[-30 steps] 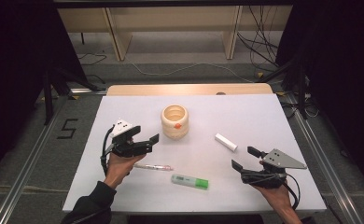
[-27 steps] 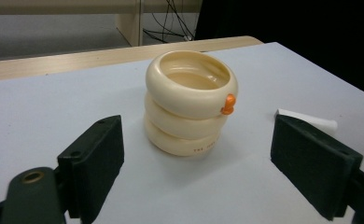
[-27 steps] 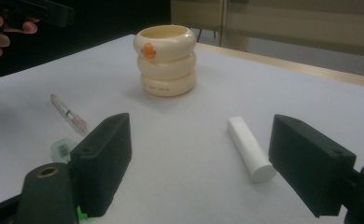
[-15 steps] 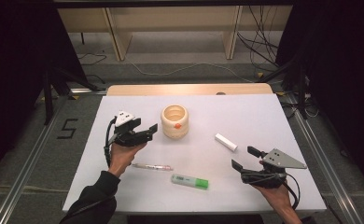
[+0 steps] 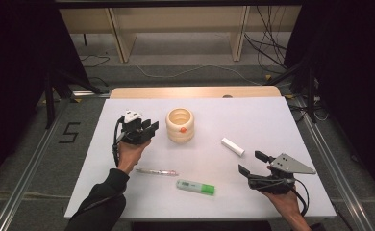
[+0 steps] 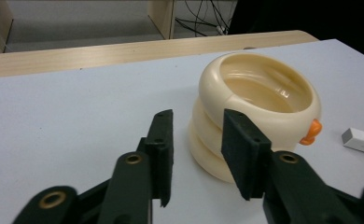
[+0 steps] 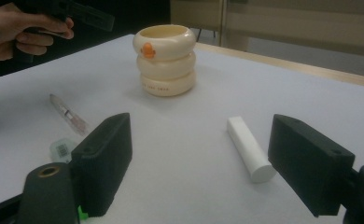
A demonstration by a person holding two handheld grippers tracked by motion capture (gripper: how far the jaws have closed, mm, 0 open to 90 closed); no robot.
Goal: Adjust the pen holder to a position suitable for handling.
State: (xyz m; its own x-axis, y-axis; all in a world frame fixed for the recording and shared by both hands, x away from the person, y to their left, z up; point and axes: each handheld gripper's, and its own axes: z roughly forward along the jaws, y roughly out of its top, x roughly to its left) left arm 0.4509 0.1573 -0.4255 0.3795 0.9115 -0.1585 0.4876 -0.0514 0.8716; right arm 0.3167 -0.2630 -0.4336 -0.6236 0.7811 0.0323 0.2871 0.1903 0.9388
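Since 1 second ago your left gripper (image 5: 149,129) has travelled up the table away from the pen (image 5: 156,172) and now sits just beside the cream ringed cup (image 5: 180,125), on its left, while your right gripper (image 5: 254,163) has stayed put near the front right of the white table (image 5: 272,115). The left jaws stand at a narrow gap with nothing between them; the right jaws are spread wide and hold nothing either. The cup stands upright near the middle of the table, toward the far side, well apart from the white cylinder (image 5: 232,146) and the green-capped marker (image 5: 195,186). It looks like hard, smooth plastic, light and stiff, so it may slip; I'd judge the grooves between its 3 bulging rings, or the thick rim, the safest places to pinch. The left gripper view shows the hollow inside and the orange knob (image 6: 311,131) facing right of the jaws. The right gripper view shows small lettering on the lowest ring, and the cylinder (image 7: 250,148) lying between its own jaws further out.
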